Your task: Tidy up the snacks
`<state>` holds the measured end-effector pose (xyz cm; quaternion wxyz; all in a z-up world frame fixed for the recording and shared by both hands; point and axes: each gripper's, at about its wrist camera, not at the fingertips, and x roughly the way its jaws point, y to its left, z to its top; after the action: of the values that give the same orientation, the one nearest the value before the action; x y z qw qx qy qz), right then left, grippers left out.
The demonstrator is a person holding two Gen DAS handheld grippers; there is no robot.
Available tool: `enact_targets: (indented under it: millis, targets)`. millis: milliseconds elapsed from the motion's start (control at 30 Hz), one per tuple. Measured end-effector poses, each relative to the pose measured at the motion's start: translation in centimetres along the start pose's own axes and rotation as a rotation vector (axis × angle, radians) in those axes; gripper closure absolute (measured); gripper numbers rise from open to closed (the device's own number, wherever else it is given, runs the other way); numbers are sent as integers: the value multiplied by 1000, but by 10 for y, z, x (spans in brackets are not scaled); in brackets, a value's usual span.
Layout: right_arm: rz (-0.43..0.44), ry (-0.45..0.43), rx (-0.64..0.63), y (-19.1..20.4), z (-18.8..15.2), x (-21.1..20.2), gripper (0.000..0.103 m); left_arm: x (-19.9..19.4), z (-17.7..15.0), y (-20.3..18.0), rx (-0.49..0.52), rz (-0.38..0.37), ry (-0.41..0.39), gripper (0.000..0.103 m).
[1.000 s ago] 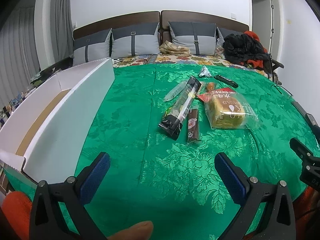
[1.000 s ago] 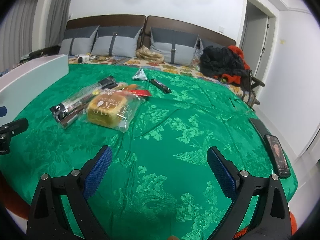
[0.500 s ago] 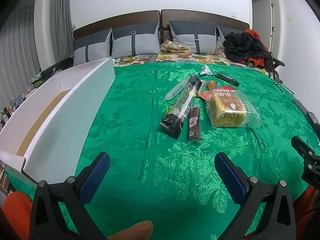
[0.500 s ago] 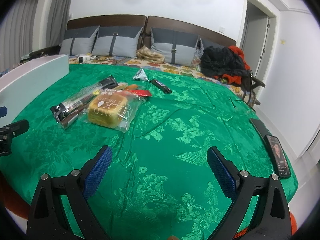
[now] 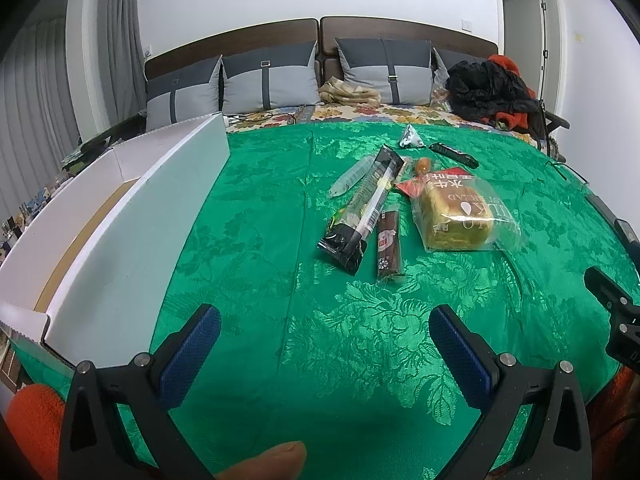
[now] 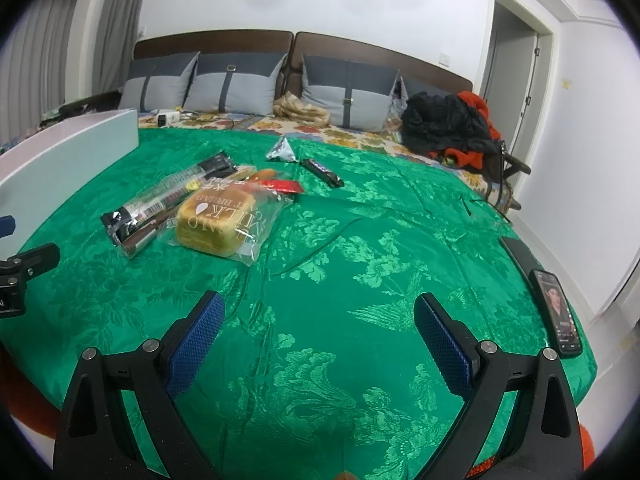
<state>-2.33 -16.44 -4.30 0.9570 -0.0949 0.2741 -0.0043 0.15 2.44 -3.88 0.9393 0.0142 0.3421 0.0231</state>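
Snacks lie grouped on the green bedspread (image 5: 248, 264): a bagged milk bread loaf (image 5: 456, 216) (image 6: 218, 220), a long black packet (image 5: 362, 210) (image 6: 168, 198), a brown bar (image 5: 389, 244), a clear tube packet (image 5: 350, 178), a silver triangular packet (image 5: 411, 137) (image 6: 283, 149) and a dark bar (image 5: 454, 155) (image 6: 322, 173). A white open box (image 5: 120, 216) (image 6: 68, 152) stands at the left. My left gripper (image 5: 324, 344) is open, well short of the snacks. My right gripper (image 6: 318, 336) is open too, holding nothing, right of the loaf.
Grey pillows (image 5: 268, 80) and a heap of black and red clothes (image 6: 448, 128) line the headboard. A phone (image 6: 558, 312) lies at the bed's right edge. An orange sleeve (image 5: 32, 424) shows low left.
The left wrist view has drifted slightly, so the snacks sit a little lower in frame. Both grippers stay open.
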Motion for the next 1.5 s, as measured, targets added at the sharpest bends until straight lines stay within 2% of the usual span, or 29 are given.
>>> enact_targets:
  millis: [1500]
  targets:
    - [8, 13, 15, -1, -1, 7, 6, 12, -6, -3, 24, 19, 43, 0]
